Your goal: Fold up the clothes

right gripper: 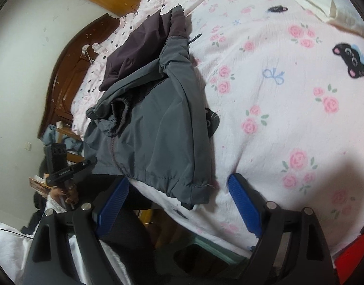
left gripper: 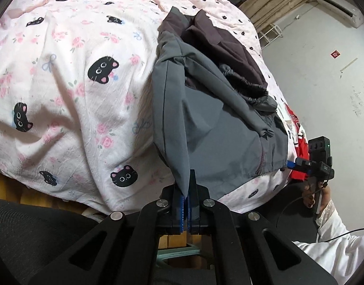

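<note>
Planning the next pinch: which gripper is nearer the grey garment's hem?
Left. The left gripper is shut on the grey garment at its hem; the right gripper hangs open just short of it.

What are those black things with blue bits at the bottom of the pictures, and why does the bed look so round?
Those are tongs, one held in each of a person's hands, used here for folding clothes. Each has a small camera looking along its two fingers, and its wide lens bends everything, so the bed looks round. One picture comes from the left tongs, which are squeezed shut on an edge of the grey garment. The other comes from the right tongs, which are open at the garment's hem, holding nothing. A dark purple garment lies on the grey one. Both rest on the pink bedspread with black cats and roses.
</note>
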Demonstrator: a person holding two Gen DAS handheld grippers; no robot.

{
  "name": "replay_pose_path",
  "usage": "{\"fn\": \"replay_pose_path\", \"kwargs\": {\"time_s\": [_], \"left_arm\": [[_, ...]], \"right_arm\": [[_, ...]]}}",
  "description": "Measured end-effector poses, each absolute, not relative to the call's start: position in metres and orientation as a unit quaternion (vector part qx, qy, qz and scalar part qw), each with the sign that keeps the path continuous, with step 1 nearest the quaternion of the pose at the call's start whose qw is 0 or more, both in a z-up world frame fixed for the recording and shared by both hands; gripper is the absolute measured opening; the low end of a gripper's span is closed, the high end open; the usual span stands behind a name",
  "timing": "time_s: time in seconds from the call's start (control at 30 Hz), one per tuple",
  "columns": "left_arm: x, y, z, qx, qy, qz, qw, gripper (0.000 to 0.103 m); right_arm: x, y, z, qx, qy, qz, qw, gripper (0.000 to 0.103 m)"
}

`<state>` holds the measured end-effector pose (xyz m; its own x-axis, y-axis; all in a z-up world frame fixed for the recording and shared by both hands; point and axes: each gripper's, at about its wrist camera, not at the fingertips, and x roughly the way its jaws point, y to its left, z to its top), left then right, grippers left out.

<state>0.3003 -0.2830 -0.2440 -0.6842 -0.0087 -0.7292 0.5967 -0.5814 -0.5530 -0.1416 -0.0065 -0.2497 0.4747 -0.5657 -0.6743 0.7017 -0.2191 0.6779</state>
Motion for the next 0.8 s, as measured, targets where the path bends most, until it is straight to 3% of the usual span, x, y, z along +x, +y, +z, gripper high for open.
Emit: {"fn": "replay_pose_path", "kwargs": {"time_s": [0.2,0.23,0.33,0.4,0.67,0.8], "left_arm": [[0.292,-0.28,-0.246,0.355,0.415,-0.818,0.18,0.001],[0.292,-0.28,-0.246,0.355,0.414,-0.819,0.18,0.001],[0.291,-0.281,-0.244,0.352,0.413,-0.82,0.181,0.001],[0.292,-0.281,-0.242,0.35,0.413,-0.821,0.182,0.001],[0.297,-0.276,-0.232,0.347,0.407,-0.824,0.187,0.001],[0.304,-0.27,-0.219,0.331,0.409,-0.833,0.171,0.001]], "right_arm": [[-0.135,-0.01,-0.253,0.597,0.065,-0.489,0.633,0.083],[-0.131,-0.012,-0.253,0.597,0.072,-0.484,0.636,0.078],[-0.121,-0.018,-0.254,0.587,0.109,-0.492,0.634,0.046],[-0.12,-0.019,-0.255,0.587,0.113,-0.492,0.633,0.037],[-0.119,-0.009,-0.238,0.569,0.092,-0.496,0.649,0.022],[-0.118,0.0,-0.222,0.553,0.072,-0.5,0.663,0.019]]}}
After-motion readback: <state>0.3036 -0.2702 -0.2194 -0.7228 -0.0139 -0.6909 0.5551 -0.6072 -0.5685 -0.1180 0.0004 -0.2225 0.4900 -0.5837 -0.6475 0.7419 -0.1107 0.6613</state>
